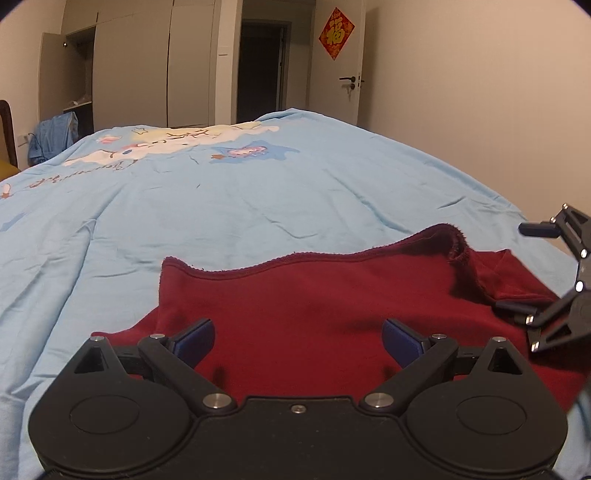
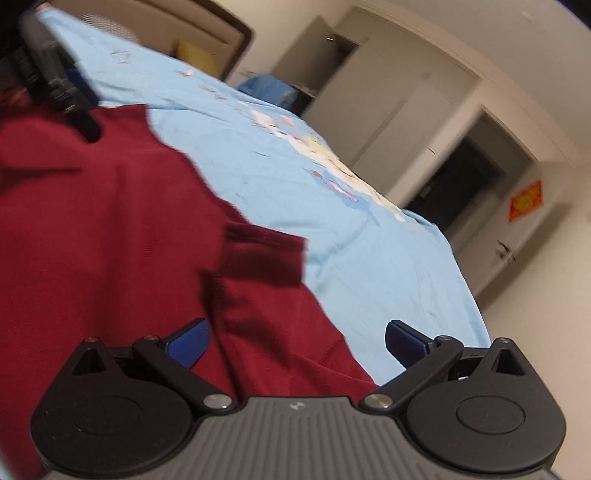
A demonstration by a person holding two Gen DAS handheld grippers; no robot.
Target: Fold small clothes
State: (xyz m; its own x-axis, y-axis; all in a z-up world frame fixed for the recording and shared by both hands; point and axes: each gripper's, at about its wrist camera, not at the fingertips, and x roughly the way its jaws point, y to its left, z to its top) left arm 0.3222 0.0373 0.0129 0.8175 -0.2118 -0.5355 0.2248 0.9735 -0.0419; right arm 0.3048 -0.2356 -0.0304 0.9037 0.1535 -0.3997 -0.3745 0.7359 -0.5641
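- Left gripper [image 1: 297, 338]: jaws spread wide, blue pads [image 1: 195, 341] apart, nothing between them.
- Right gripper [image 2: 295, 341]: jaws likewise wide, tilted sideways, holding nothing.

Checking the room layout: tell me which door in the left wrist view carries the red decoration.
The white door on the right with the black handle, bearing the red decoration; the wardrobe doors are plain.

A light blue bedsheet [image 1: 258, 192] with cartoon prints covers the bed across the middle of the frame. At upper left stands a white wardrobe [image 1: 147, 66], one door open. A dark doorway [image 1: 260, 70] sits at top centre, and right of it a red diamond-shaped decoration [image 1: 336, 33] hangs on a white door [image 1: 332, 88].
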